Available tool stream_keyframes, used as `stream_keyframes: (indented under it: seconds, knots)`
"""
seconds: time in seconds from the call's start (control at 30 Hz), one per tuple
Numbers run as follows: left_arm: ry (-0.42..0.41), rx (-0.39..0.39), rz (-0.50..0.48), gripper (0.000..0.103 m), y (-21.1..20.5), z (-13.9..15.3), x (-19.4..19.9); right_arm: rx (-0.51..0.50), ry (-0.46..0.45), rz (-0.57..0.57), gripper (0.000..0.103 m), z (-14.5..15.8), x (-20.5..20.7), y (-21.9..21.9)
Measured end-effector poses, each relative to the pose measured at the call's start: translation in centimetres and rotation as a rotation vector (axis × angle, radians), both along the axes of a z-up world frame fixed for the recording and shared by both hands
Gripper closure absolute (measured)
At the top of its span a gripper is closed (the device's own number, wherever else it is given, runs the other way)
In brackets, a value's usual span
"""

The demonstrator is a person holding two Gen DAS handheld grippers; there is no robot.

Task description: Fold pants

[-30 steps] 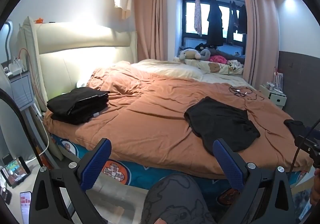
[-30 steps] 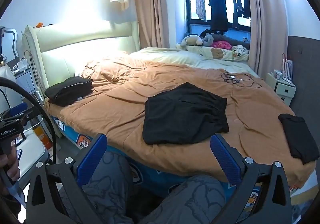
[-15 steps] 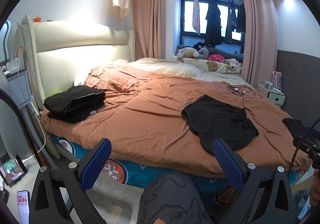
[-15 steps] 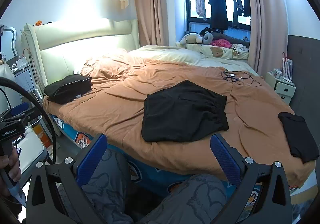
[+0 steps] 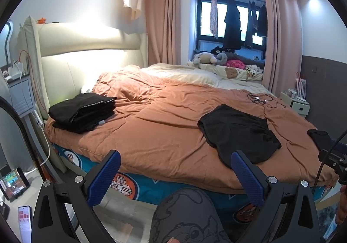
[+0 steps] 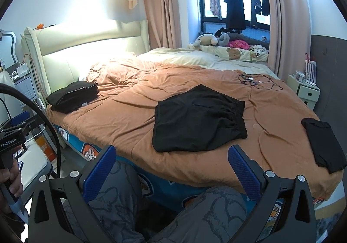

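Black pants (image 5: 238, 132) lie spread flat on the orange duvet (image 5: 151, 126) near the bed's front edge; they also show in the right wrist view (image 6: 199, 119). My left gripper (image 5: 175, 169) is open and empty, held off the bed in front of it, left of the pants. My right gripper (image 6: 173, 165) is open and empty, held in front of the bed just short of the pants' near hem. A stack of folded black clothes (image 5: 83, 112) sits at the bed's left end (image 6: 72, 96). A small folded black garment (image 6: 323, 143) lies at the right.
The person's knees in grey patterned trousers (image 6: 121, 195) are below the grippers. Black cables (image 6: 256, 80) lie on the far right of the duvet. Nightstands stand left (image 5: 19, 95) and right (image 6: 305, 91). A tablet (image 5: 14, 182) and phone (image 5: 25, 221) lie on the floor.
Both views have shifted slightly, the bed sitting a little lower and closer. Both grippers stay open and empty; the clothes have not moved.
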State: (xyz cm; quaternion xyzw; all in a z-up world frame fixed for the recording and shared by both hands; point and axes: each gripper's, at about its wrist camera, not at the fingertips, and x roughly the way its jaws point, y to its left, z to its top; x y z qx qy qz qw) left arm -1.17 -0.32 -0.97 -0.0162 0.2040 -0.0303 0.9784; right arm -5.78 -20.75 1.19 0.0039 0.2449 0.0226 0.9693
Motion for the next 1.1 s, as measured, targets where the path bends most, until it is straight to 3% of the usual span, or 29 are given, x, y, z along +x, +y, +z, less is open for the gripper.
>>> stream_keyframes:
  seconds: [1.1]
  knots:
    - [0.002,0.0,0.012,0.001,0.26,0.05,-0.15,-0.011,0.016,-0.022,0.0,0.06,0.13,-0.19]
